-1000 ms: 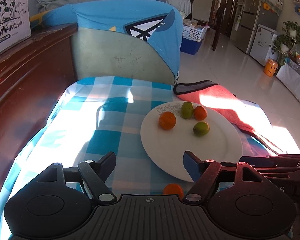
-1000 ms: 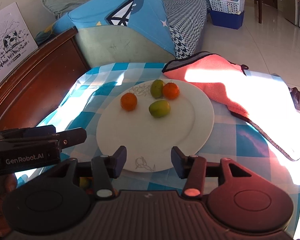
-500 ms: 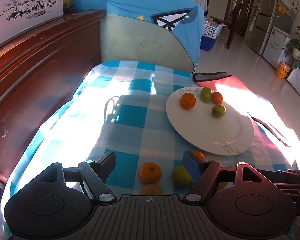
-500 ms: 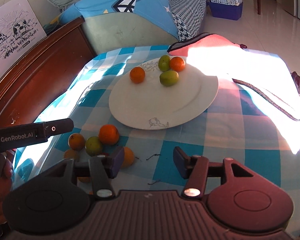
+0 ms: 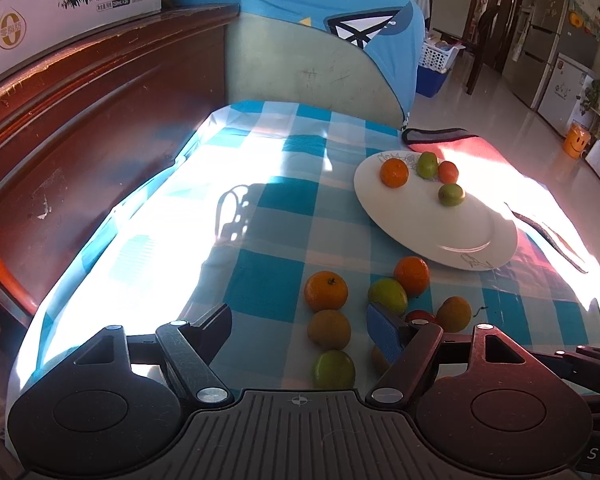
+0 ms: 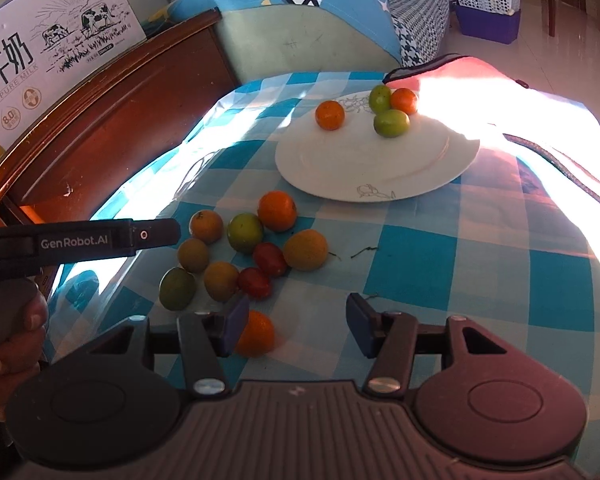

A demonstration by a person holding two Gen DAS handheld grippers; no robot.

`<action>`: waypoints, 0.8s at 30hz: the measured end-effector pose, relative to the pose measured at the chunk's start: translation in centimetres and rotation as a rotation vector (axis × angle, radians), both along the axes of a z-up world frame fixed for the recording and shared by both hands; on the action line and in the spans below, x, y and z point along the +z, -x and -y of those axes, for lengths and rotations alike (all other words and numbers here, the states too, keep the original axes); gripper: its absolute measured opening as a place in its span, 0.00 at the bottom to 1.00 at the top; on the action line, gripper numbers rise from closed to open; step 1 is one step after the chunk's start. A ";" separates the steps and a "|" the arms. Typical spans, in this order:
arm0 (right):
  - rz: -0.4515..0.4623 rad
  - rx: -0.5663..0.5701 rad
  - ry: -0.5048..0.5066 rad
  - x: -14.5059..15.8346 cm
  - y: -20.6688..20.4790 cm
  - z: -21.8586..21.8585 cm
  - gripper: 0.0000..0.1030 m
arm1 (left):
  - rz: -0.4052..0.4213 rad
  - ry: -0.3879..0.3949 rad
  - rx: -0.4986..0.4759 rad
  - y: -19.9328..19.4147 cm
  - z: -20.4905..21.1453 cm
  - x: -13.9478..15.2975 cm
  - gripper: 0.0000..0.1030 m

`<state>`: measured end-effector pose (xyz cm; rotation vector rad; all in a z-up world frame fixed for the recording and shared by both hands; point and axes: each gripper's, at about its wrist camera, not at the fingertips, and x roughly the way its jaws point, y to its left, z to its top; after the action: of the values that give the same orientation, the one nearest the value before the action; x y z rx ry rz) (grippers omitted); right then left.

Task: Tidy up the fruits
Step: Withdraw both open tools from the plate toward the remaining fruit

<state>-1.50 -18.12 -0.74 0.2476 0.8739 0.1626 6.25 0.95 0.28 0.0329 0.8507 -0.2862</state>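
Right wrist: orange (image 6: 256, 333) half-hidden behind tool (image 6: 296, 326)

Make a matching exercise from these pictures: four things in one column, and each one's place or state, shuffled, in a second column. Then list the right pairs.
Things:
1. white plate
2. pink cloth
3. two small red fruits
4. right gripper

Places or states:
A. in the loose pile on the checked tablecloth, off the plate
B. open, nothing between its fingers
C. holds two orange and two green fruits
D. lies in the sun past the plate's far edge

Pairs: 1-C, 2-D, 3-A, 4-B
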 end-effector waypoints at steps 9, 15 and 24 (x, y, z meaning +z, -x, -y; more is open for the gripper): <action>0.009 0.096 0.059 -0.6 0.8 -2.4 0.53 | -0.026 -0.027 -0.031 1.7 0.0 -1.0 0.72; 0.020 0.113 0.113 -1.0 1.0 -3.1 0.53 | -0.024 -0.054 -0.045 1.8 0.3 -1.7 0.72; 0.024 0.120 0.137 -1.3 0.9 -3.5 0.46 | -0.031 -0.066 -0.071 1.9 0.8 -2.4 0.69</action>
<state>-2.37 -14.64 -2.05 0.0654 0.8721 0.2161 4.33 0.16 -2.14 0.1203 0.8904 -0.3262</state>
